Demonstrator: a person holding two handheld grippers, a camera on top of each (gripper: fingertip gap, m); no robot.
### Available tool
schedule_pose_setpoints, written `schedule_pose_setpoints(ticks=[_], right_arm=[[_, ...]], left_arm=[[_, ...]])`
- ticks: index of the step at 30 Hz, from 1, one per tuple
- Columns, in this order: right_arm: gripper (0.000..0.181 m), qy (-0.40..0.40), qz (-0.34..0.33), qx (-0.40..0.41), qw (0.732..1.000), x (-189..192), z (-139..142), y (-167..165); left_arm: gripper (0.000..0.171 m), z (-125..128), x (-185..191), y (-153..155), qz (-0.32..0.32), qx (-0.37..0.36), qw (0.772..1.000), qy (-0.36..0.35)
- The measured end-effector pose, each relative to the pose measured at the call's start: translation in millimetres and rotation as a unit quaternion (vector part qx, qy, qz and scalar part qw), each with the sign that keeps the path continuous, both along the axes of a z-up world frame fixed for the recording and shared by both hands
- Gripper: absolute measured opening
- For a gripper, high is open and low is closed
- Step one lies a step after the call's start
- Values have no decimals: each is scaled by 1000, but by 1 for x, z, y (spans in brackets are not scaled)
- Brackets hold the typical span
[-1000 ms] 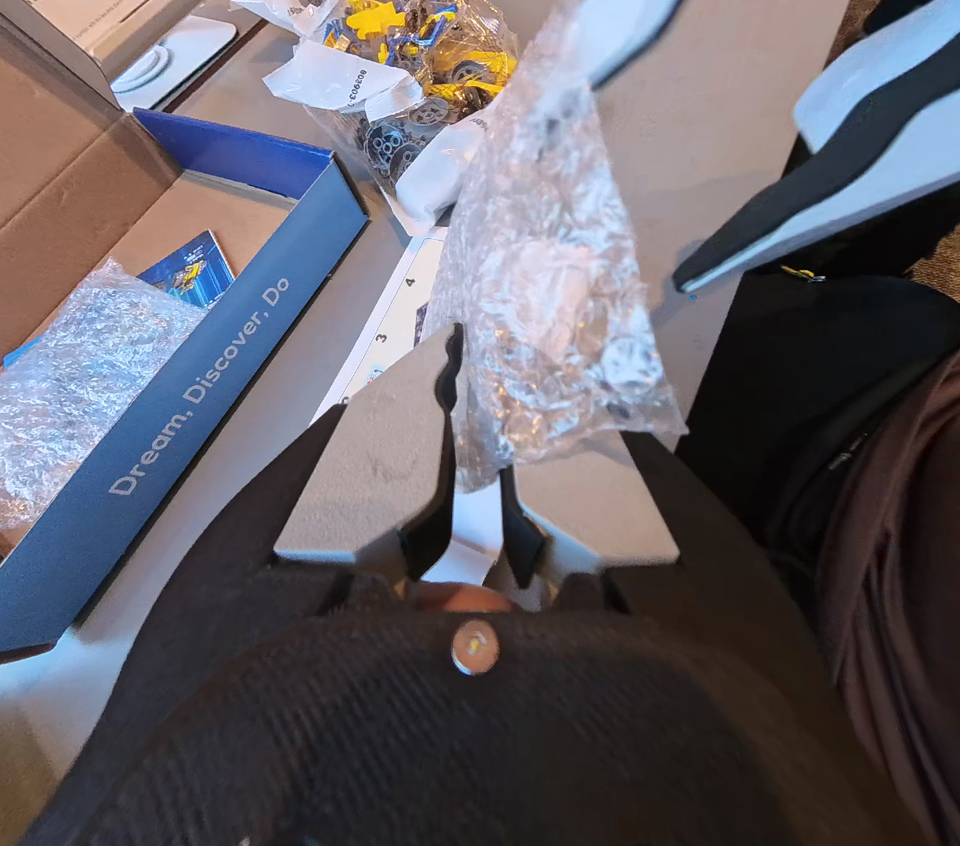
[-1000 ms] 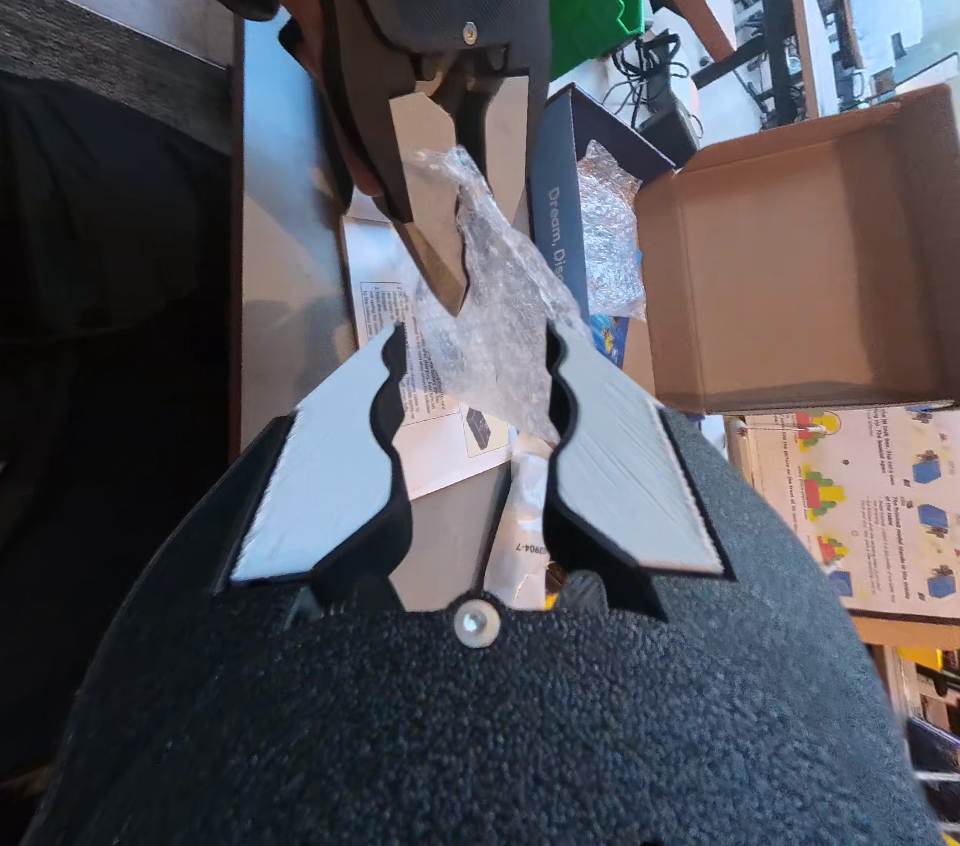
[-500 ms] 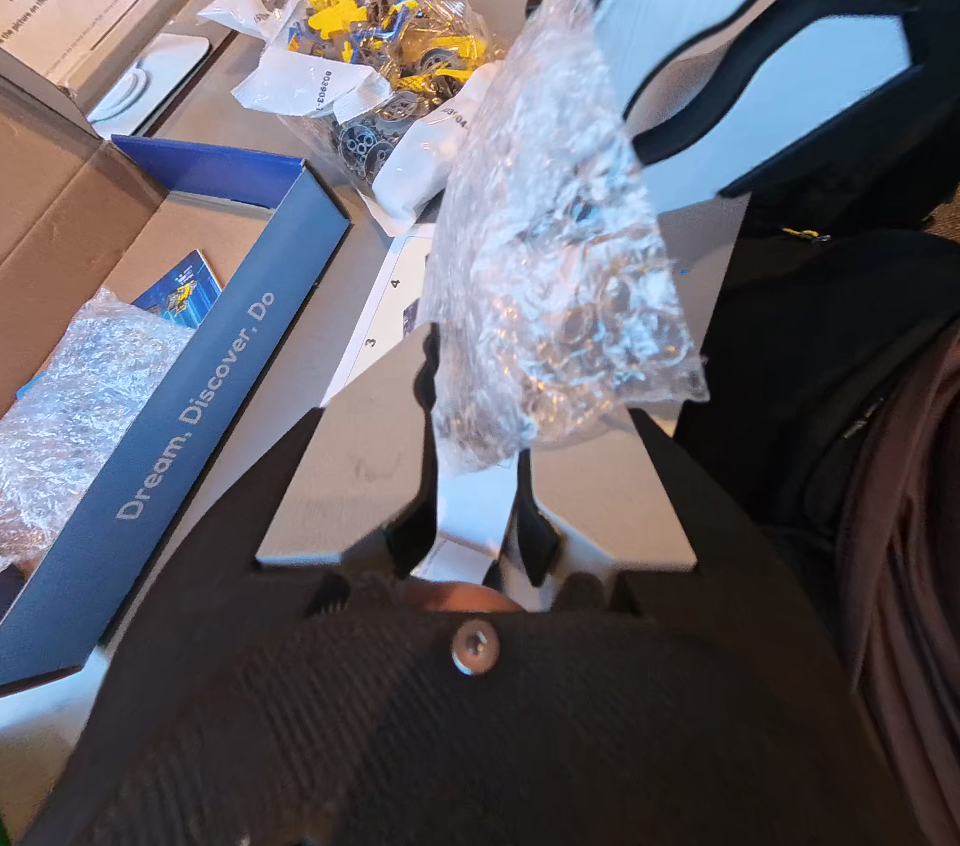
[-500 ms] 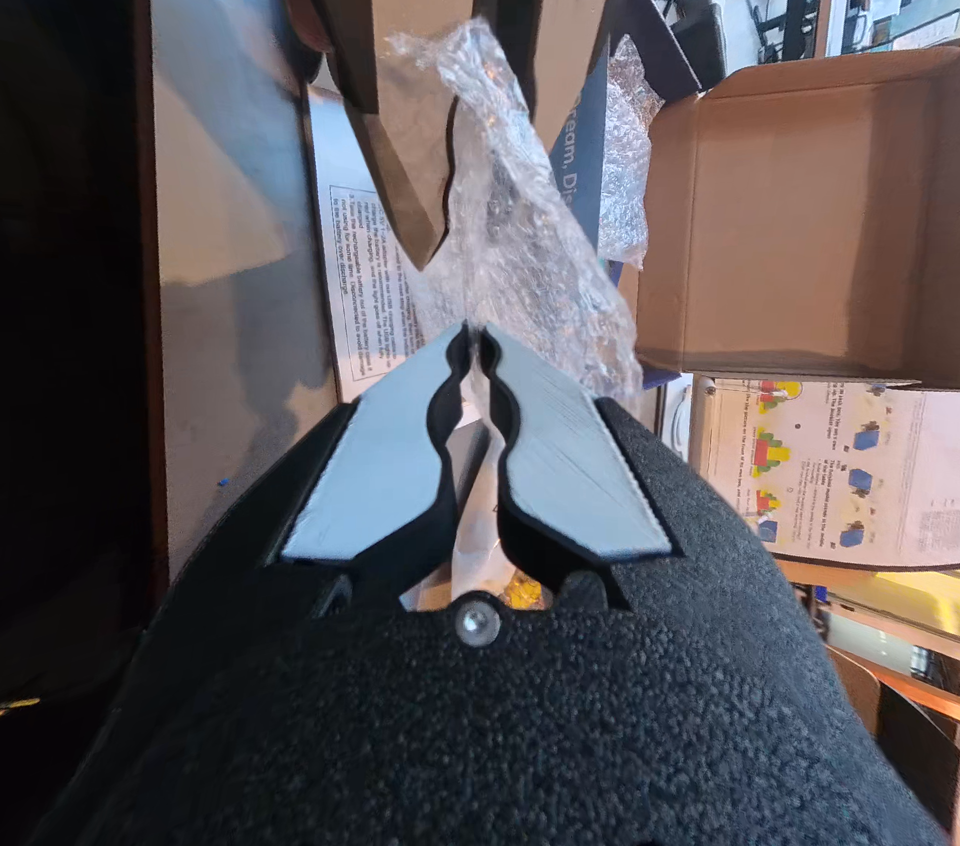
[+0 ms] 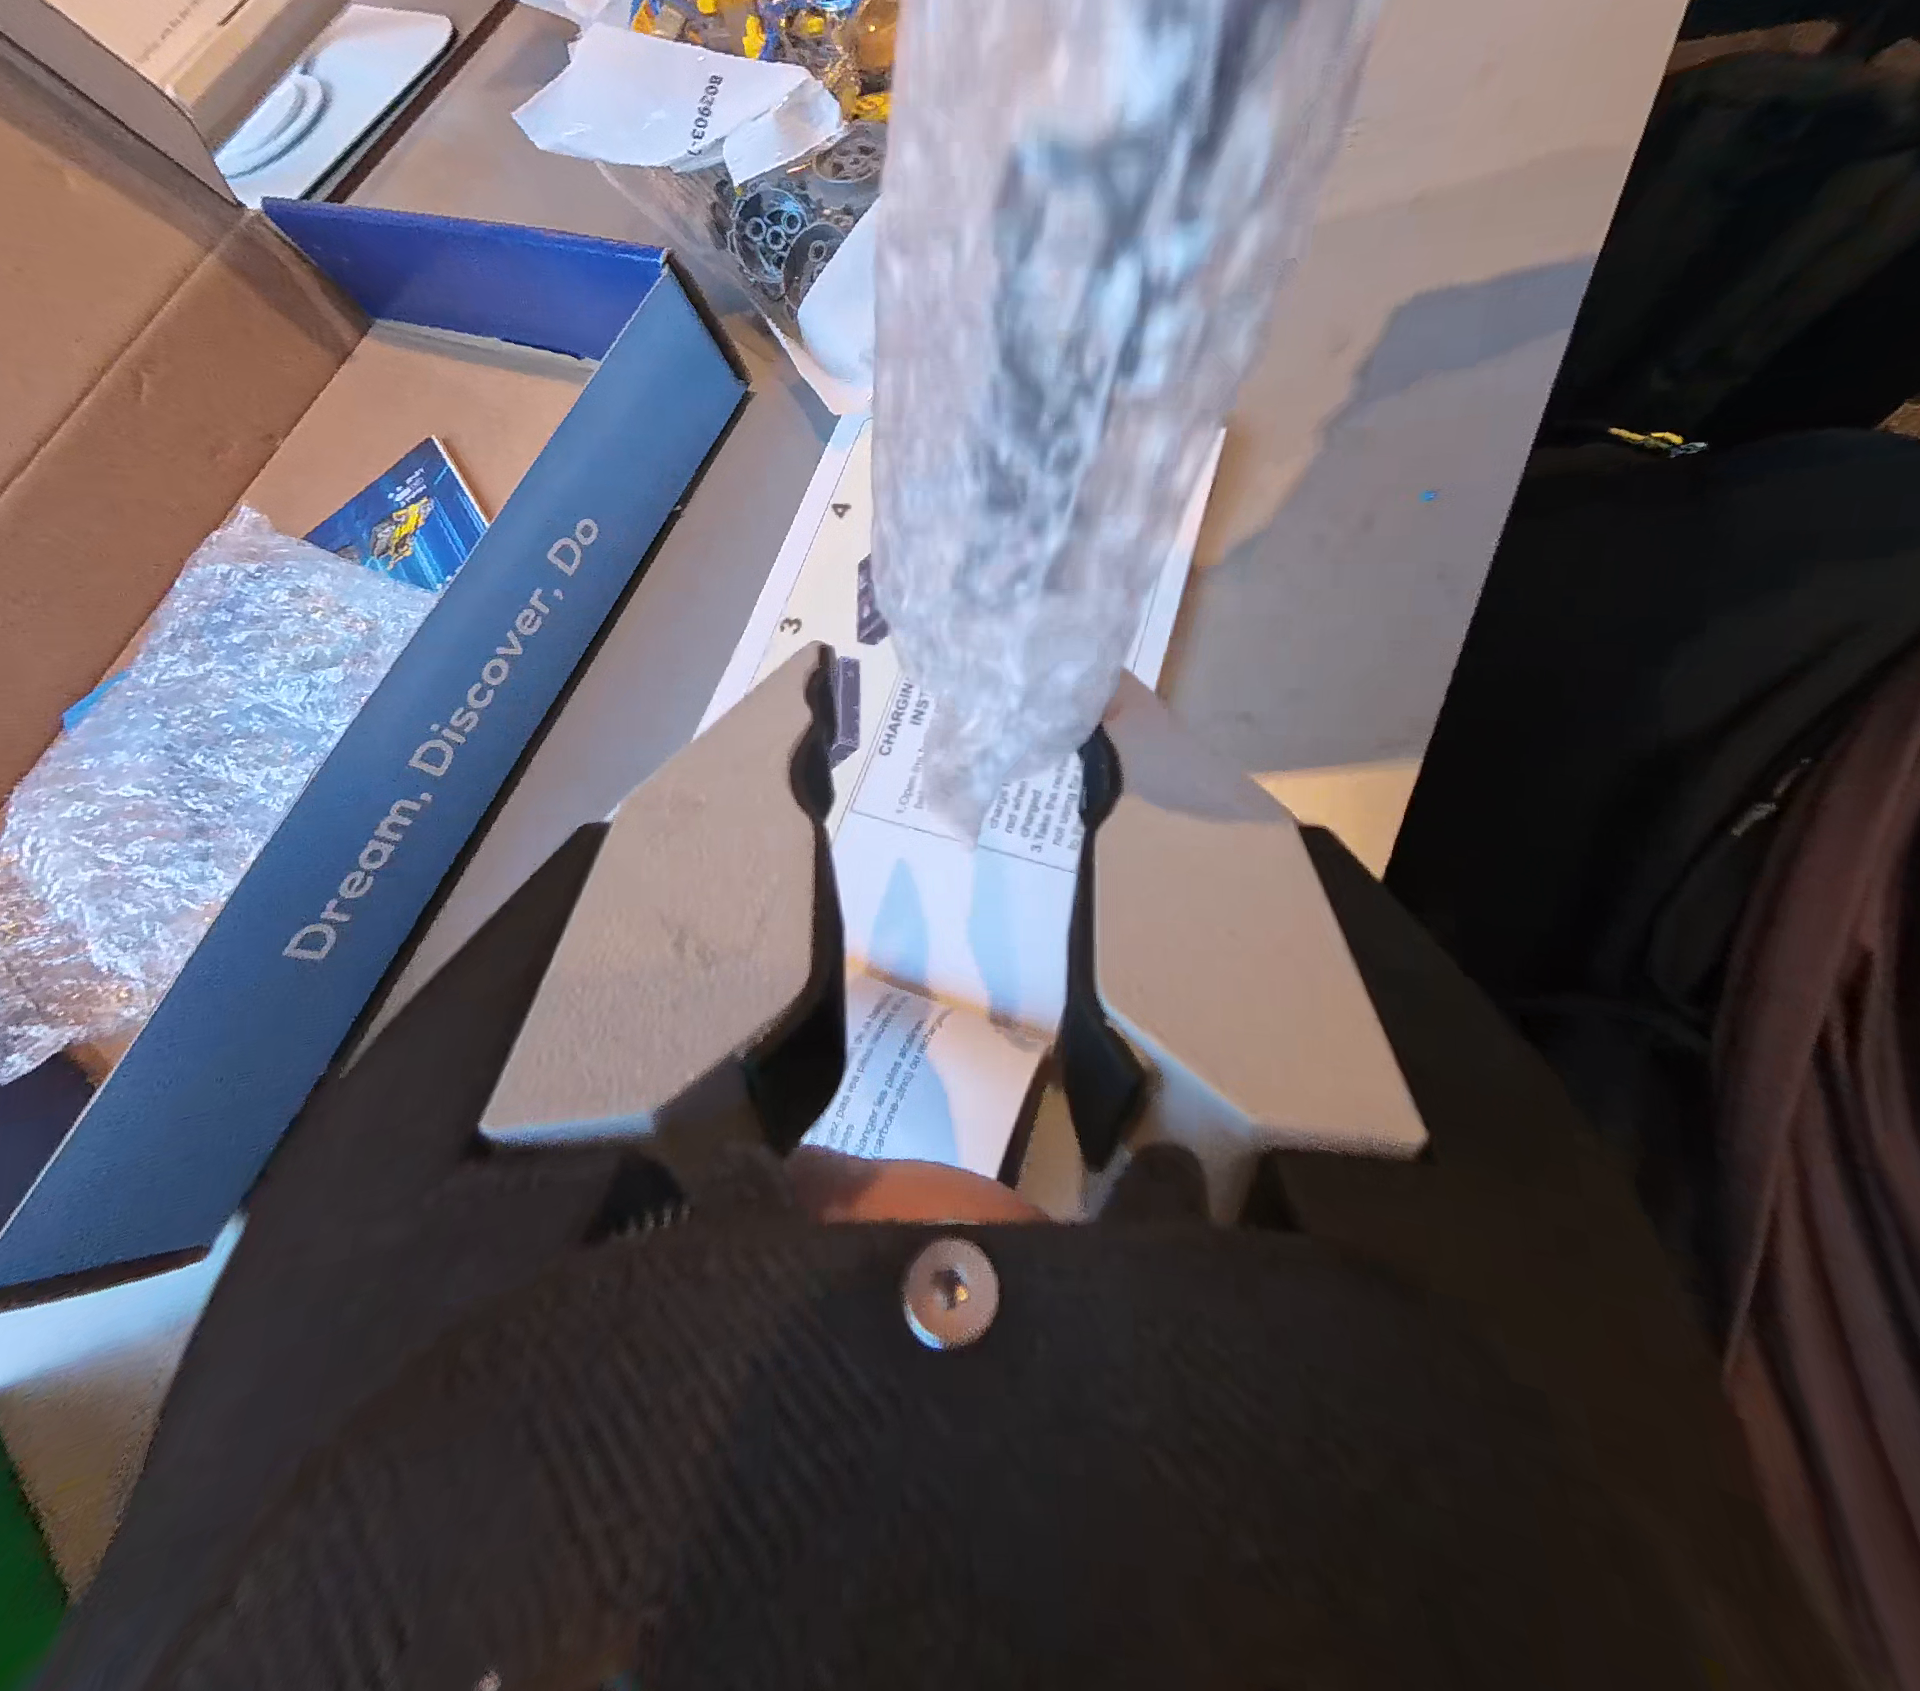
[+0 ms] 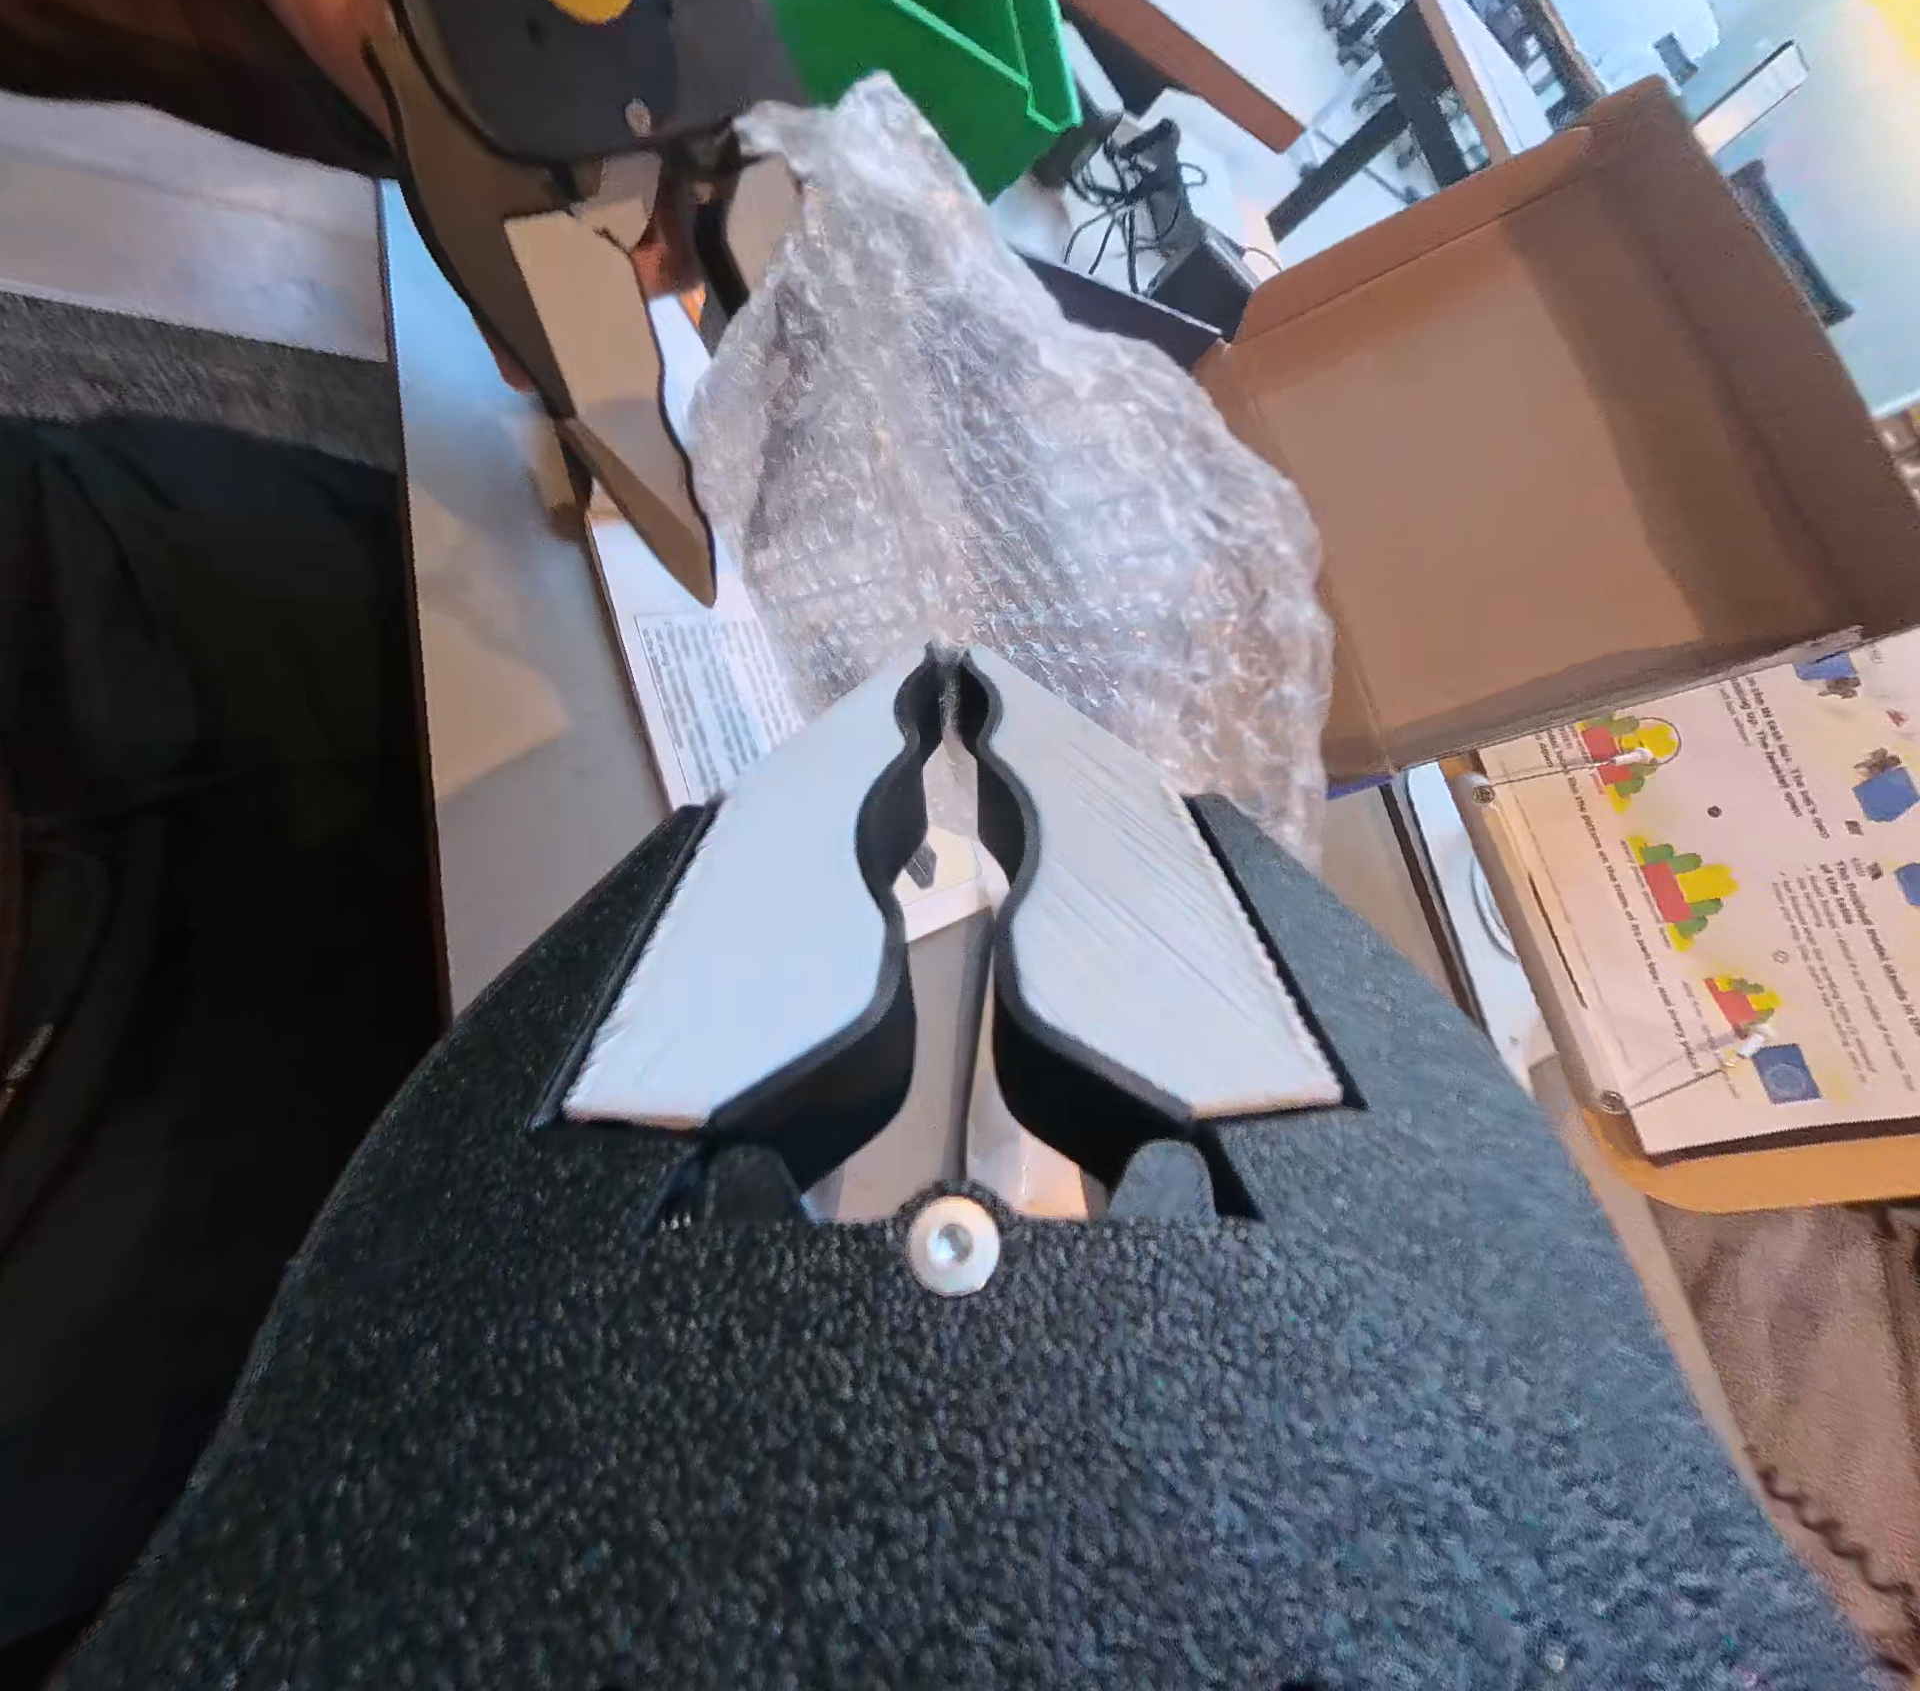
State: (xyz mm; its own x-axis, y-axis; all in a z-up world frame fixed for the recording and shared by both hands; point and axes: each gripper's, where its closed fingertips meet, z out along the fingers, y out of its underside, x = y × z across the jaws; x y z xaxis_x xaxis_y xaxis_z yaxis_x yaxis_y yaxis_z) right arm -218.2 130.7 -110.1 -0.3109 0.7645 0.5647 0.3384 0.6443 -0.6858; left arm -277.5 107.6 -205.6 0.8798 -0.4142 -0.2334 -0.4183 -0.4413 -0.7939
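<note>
1. The right gripper (image 6: 948, 667) has its fingertips pinched together on an edge of the bubble-wrap bag (image 6: 997, 488), held up above the grey table (image 5: 1455, 187).
2. The left gripper (image 5: 951, 722) stands with fingers apart; the bag's lower end hangs between them, and I cannot tell if it touches.
3. The bag looks light, soft and crinkly, with something dark inside. I judge a pinch at a flat edge holds better than its puffy middle.
4. Beside it lie an open blue box (image 5: 499, 665) and a printed sheet (image 5: 935, 945).
</note>
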Motion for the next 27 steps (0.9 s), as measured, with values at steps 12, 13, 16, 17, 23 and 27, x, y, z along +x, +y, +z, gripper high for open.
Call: schedule_pose_setpoints(ticks=[12, 13, 16, 17, 23, 27], right_arm=[[0, 19, -17, -66, 998, 6, 14, 16], [0, 17, -19, -66, 997, 6, 13, 17], [0, 10, -27, -60, 998, 6, 10, 22], [0, 4, -32, -55, 998, 7, 7, 25], [6, -41, -65, -61, 995, 6, -16, 42], [27, -72, -69, -73, 992, 9, -28, 44]], left_arm=[[9, 16, 24, -10, -64, 23, 997, -31], [3, 18, 23, -9, -59, 27, 997, -34], [0, 18, 19, -7, -48, 25, 998, -43], [0, 18, 18, -8, -47, 22, 998, -47], [0, 53, 9, -6, -24, 82, 991, -101], [0, 89, 4, -9, -3, 143, 980, -137]])
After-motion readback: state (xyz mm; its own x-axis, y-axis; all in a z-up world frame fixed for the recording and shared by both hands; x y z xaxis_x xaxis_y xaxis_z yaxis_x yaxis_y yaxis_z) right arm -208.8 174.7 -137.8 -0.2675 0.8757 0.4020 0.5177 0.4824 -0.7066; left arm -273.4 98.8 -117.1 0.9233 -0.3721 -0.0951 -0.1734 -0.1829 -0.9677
